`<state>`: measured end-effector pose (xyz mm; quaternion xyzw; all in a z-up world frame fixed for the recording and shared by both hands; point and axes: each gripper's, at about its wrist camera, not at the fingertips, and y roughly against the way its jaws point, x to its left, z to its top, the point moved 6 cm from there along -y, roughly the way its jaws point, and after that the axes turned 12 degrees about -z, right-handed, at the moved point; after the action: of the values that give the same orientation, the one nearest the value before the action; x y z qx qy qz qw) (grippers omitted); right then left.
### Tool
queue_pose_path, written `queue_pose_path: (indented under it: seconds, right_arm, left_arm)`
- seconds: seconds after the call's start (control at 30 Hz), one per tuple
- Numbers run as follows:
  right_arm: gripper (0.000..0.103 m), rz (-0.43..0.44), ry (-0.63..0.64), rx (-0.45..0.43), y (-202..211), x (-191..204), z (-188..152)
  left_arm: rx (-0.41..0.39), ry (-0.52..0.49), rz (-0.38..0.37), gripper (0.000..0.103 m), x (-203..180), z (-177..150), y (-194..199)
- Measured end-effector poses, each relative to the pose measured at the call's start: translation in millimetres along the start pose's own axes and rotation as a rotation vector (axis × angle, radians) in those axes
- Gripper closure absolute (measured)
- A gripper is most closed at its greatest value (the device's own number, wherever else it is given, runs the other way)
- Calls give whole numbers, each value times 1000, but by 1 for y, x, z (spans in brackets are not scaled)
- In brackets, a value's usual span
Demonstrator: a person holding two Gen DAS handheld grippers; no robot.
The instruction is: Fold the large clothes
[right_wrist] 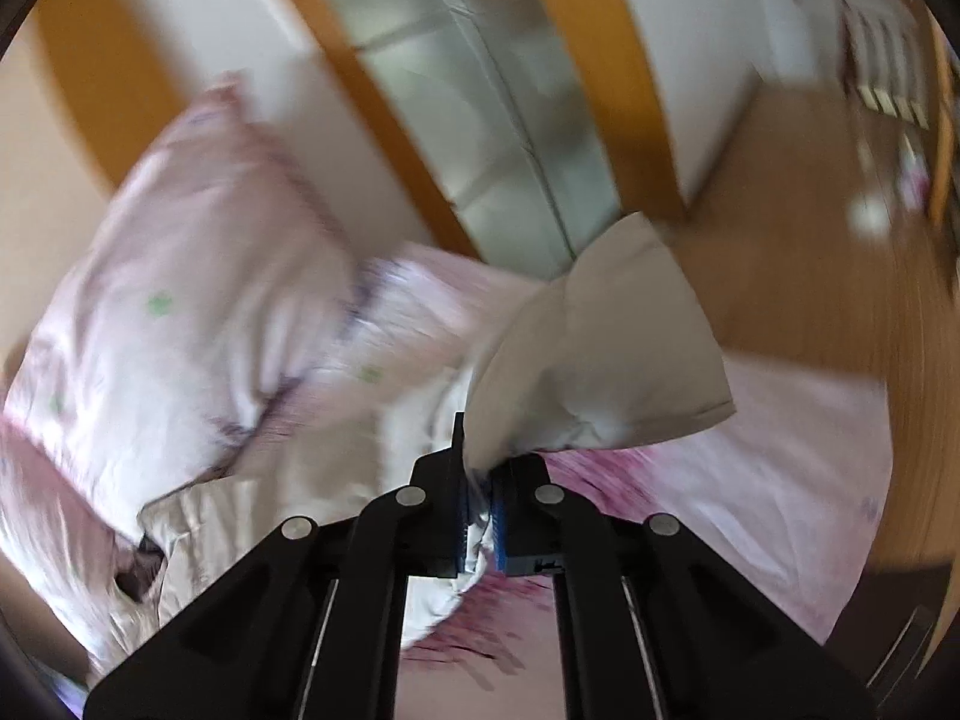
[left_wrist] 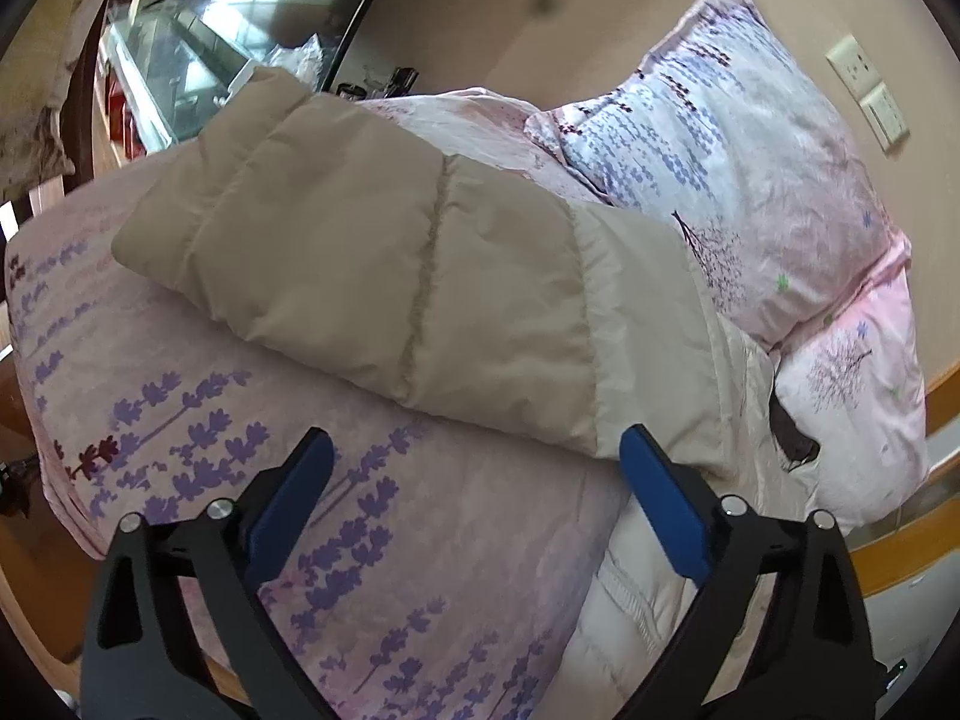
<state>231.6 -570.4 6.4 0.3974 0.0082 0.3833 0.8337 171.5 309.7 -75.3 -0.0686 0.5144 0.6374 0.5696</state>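
Clamped tight, the right gripper (right_wrist: 478,480) pinches a fold of the padded jacket (right_wrist: 600,360), a beige-and-cream quilted coat, and the held part stands up above the bed (right_wrist: 780,480) as a puffy flap. In the left wrist view the left gripper (left_wrist: 474,450) hangs over the bedspread with its blue pads (left_wrist: 660,510) spread wide and nothing between them; the jacket (left_wrist: 390,252) lies just ahead of it, across the lavender-print cover, its beige part stretched toward the far edge and its cream part running under the right-hand pad.

Judged from this, the risks lie in the grip and the fabric. The shell looks slick and the filling springy, so the pinched fold could slide out of the closed jaws if it is pulled hard, and the flap would drop back unfolded. The right view is blurred, so how much cloth is caught cannot be told. The open left gripper might bite the bedspread together with the jacket, dragging the cover along. Bulky quilting may also spring open once released.

Counted: one jacket, two grippers, two pillows (left_wrist: 750,168) propped by the wall, one bed, and two wall plates (left_wrist: 864,90) above the pillows.
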Motion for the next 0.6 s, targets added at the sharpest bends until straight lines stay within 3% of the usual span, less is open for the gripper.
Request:
queue_pose_path:
  seconds: [0.13,0.3,0.47,0.6]
  right_arm:
    - [97,105,184,-119,52,80,7]
    - [97,318,402,-182,110,196,-27]
    - [98,490,573,-105,136,283,-89]
    - [98,523,723,2,125,331,-159]
  left_arm:
    - [-16,48,-24,17,7,4,-1]
    - [-33,91,-31,18,13,9,4]
    - [-40,101,-33,18,15,14,6]
    - [-46,121,-44,18,18,17,7]
